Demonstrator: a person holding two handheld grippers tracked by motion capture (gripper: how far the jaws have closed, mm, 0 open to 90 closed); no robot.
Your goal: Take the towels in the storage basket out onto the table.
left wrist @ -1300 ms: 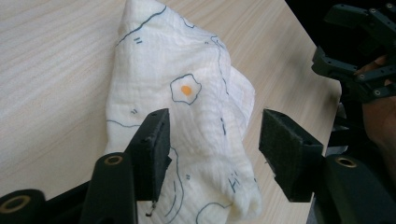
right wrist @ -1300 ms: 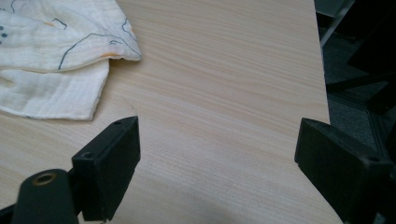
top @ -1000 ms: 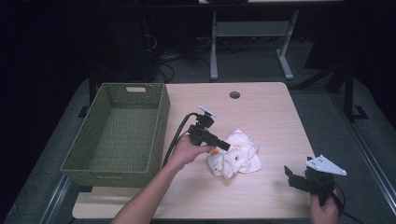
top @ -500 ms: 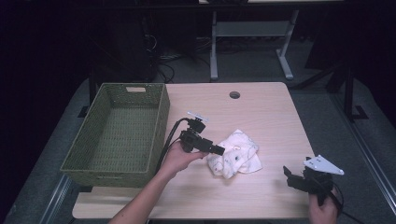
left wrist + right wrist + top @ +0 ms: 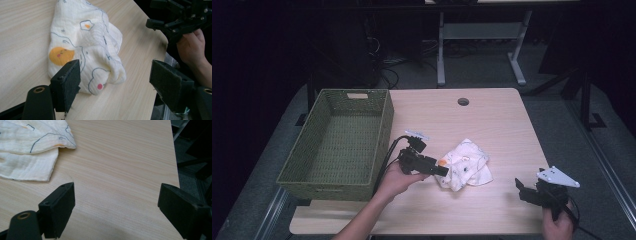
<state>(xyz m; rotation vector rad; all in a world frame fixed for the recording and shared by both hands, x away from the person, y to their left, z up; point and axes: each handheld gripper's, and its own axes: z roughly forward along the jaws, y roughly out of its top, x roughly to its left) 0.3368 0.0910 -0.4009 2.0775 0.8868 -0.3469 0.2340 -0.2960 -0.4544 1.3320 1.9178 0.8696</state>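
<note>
the left gripper [image 5: 439, 170] sits low at the near-left edge of the crumpled printed cloth [image 5: 464, 164], jaws spread wide with the bundle's end between them, apparently lined up to pinch it. the cloth lies mid-tabletop [image 5: 492, 120], just right of the green basket [image 5: 337, 145], its long axis running roughly left-right. the right gripper [image 5: 524, 190] waits near the front-right corner, jaws spread over bare wood.

Green woven basket [image 5: 337, 145] sits at table's left side, hanging past the edge. Light wood table [image 5: 492, 125] has a round grommet hole [image 5: 463, 101] near far edge. White desk frame [image 5: 477, 35] behind.
</note>
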